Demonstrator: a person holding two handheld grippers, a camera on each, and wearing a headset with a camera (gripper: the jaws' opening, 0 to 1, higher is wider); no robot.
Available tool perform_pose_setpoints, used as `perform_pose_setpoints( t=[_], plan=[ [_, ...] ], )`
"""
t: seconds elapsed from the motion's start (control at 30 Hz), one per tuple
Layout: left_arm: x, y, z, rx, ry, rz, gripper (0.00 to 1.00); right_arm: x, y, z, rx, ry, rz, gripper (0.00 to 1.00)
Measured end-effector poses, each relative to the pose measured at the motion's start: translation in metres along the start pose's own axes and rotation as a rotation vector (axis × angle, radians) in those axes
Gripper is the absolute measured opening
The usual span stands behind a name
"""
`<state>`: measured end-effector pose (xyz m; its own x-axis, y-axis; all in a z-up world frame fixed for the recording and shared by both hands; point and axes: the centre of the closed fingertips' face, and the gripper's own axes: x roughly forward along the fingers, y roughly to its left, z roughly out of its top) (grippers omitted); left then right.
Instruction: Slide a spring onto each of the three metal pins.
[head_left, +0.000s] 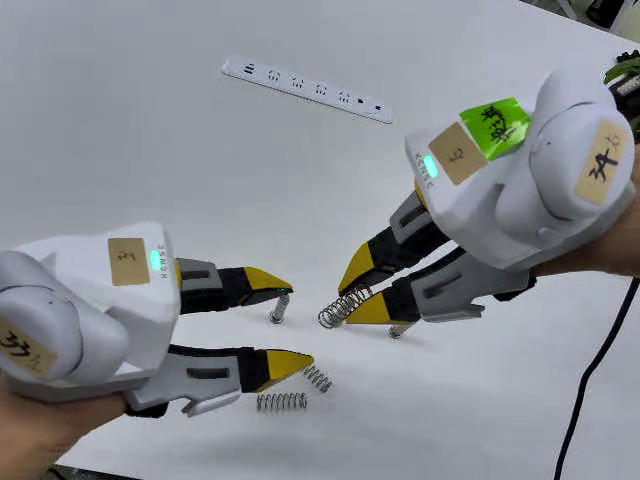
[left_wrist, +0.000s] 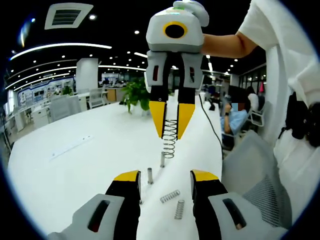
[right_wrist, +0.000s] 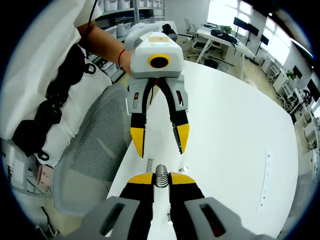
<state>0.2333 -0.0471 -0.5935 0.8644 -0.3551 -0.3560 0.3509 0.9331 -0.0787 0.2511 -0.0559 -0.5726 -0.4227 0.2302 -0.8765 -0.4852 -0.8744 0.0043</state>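
my right gripper (head_left: 352, 303) pinches a spring (head_left: 338, 308) whose free end hangs just over a pin (left_wrist: 162, 160), my left gripper (head_left: 296, 322) is spread and empty, so i judge this the threading step: next, line up the coil and lower it.

head: high, looking down, near | gripper views: low, facing each other | shared: spring (head_left: 340, 308)

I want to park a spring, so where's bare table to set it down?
Bare table lies between the power strip and the left claw, and between the right claw and the black cable. Crowded between the claws: pins, loose springs.
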Motion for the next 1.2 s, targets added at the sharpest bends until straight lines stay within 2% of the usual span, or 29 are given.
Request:
perform_pose_setpoints(
  t=[0.3, 0.43, 0.53, 0.73, 0.8, 1.03, 1.2],
  plan=[
    [-0.013, 0.018, -0.018, -0.036, -0.004, 0.065, 0.65, 0.019, -0.026, -0.004, 0.032, 0.041, -0.03, 0.12],
    [-0.014, 0.02, -0.025, -0.056, -0.001, 0.069, 0.72, 0.03, -0.04, -0.007, 0.01, 0.078, -0.041, 0.12],
    [-0.015, 0.02, -0.026, -0.04, -0.004, 0.071, 0.79, 0.038, -0.048, -0.009, 0.013, 0.092, -0.043, 0.12],
    [-0.015, 0.021, -0.033, -0.026, -0.01, 0.075, 0.92, 0.056, -0.056, -0.02, 0.003, 0.132, -0.025, 0.12],
    [-0.015, 0.022, -0.034, -0.027, -0.015, 0.082, 0.99, 0.061, -0.057, -0.021, 0.006, 0.137, -0.014, 0.12],
    [-0.014, 0.021, -0.036, -0.047, -0.019, 0.082, 1.0, 0.078, -0.057, -0.031, 0.013, 0.165, 0.016, 0.12],
    [-0.014, 0.023, -0.038, -0.058, -0.019, 0.087, 1.0, 0.085, -0.055, -0.032, 0.012, 0.171, 0.034, 0.12]
  ],
)
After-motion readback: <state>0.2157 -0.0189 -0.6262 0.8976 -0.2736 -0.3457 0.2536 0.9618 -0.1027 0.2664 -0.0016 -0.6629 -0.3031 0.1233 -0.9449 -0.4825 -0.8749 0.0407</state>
